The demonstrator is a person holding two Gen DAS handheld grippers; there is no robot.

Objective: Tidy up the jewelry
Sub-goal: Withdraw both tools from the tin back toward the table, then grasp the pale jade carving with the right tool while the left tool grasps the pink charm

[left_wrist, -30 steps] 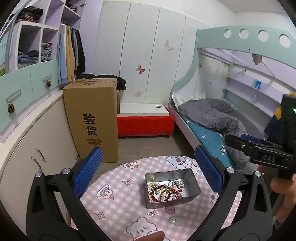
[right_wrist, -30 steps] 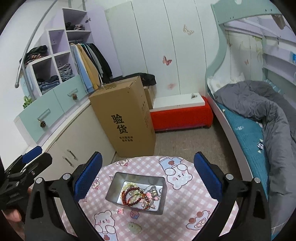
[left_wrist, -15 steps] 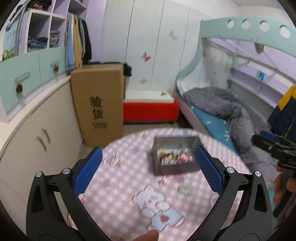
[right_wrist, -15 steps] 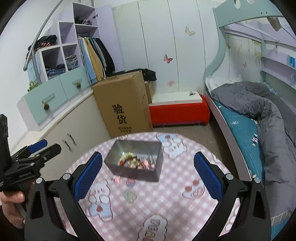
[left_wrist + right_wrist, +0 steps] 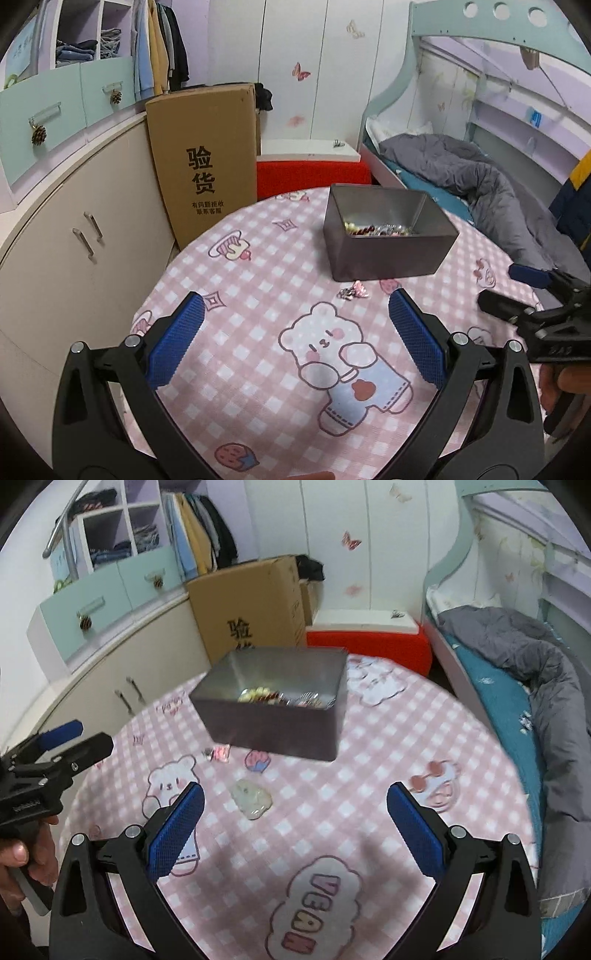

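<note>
A grey metal tin (image 5: 388, 240) (image 5: 280, 709) holding beads and bracelets stands on the round table with a pink checked cloth (image 5: 258, 332) (image 5: 369, 775). A small pink and silver trinket (image 5: 352, 292) (image 5: 218, 754) lies just in front of the tin. A pale green jade pendant (image 5: 252, 798) lies nearer, between the right gripper's fingers in the right wrist view. My left gripper (image 5: 295, 343) is open and empty, low over the cloth. My right gripper (image 5: 295, 823) is open and empty too; it also shows at the right edge of the left wrist view, right gripper (image 5: 517, 295).
A tall cardboard box (image 5: 207, 162) stands beyond the table at the left, beside cream cabinets (image 5: 74, 240). A red bench (image 5: 310, 173) and a bed with a grey duvet (image 5: 461, 177) lie behind and to the right. A hand (image 5: 22, 853) holds the left gripper.
Both grippers have dropped from high above the table to low over the cloth, close to the tin. Both stay open and empty.
</note>
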